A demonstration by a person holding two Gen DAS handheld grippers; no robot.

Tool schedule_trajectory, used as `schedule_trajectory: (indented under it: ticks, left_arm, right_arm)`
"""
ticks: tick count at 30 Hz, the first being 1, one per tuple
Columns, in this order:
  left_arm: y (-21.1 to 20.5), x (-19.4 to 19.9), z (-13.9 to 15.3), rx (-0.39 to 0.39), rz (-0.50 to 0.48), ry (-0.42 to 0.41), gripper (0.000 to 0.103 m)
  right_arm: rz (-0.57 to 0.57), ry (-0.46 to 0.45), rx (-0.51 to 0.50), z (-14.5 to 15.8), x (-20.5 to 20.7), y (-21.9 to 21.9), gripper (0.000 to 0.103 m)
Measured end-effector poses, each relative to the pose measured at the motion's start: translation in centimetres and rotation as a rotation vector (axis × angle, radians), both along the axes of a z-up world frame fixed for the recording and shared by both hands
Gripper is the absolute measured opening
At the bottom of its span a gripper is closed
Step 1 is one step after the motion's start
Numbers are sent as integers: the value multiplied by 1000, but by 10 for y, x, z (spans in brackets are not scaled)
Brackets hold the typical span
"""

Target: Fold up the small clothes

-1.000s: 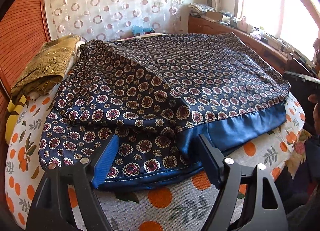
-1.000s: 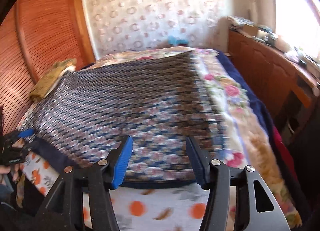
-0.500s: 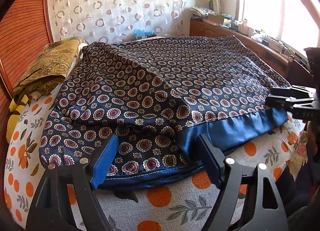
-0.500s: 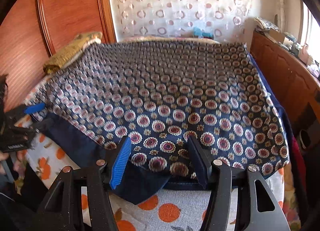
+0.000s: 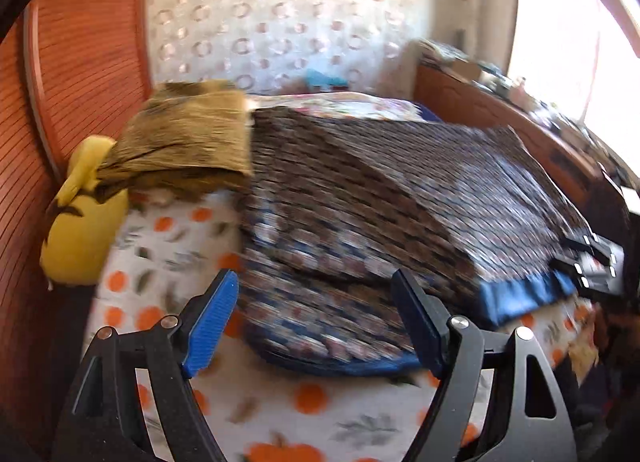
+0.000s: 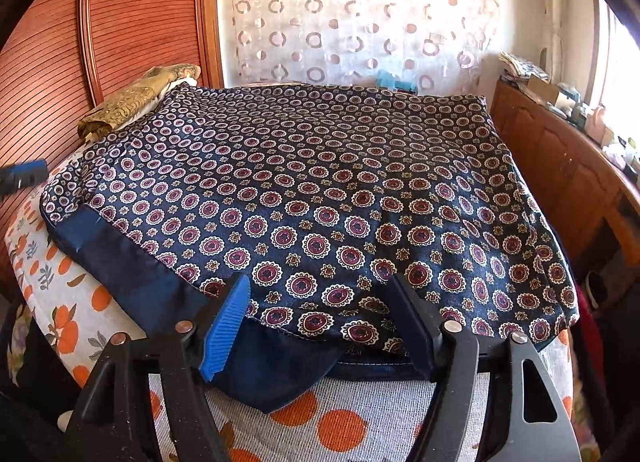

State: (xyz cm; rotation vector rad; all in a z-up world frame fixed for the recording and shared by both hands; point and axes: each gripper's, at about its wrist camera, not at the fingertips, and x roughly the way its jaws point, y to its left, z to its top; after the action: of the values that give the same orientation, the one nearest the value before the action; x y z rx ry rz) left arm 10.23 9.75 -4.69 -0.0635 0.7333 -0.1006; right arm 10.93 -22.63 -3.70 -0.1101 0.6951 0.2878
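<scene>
Two tongs are seen: the right tongs point(image 6: 320, 318) are opening, releasing the navy medallion-print satin garment point(image 6: 320, 189); the left tongs point(image 5: 316, 318) are held wide, empty.

Room setting. A sheer curtain point(image 6: 360, 17) printed with rings covers the far wall at 12 o'clock. Reddish ribbed wood panelling point(image 6: 132, 17) fills the 9 to 11 o'clock side. A wooden cabinet point(image 6: 560, 165) runs along the 3 o'clock side, its top cluttered with small items too blurred to name. A bright window point(image 5: 560, 45) at 2 o'clock admits strong daylight.
</scene>
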Motion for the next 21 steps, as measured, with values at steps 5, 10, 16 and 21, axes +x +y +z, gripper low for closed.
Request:
schedule_trajectory:
  ticks: [5,10,16,21]
  left_arm:
    - [26,34,-9,-50,53,60,80]
    - [29,66,-30,-114,65,126,80]
    - [27,87,-38,-116,64,161,69]
    - [26,97,-38,-127,46,179,16]
  right_arm:
    - [0,-6,-3,0,-9,-6,76]
    - [3,-6,-4,1,-9,-11,77]
    - [4,-7,-3,1,-9,-11,77]
    - [5,-8,-2,1,-9,-12,77]
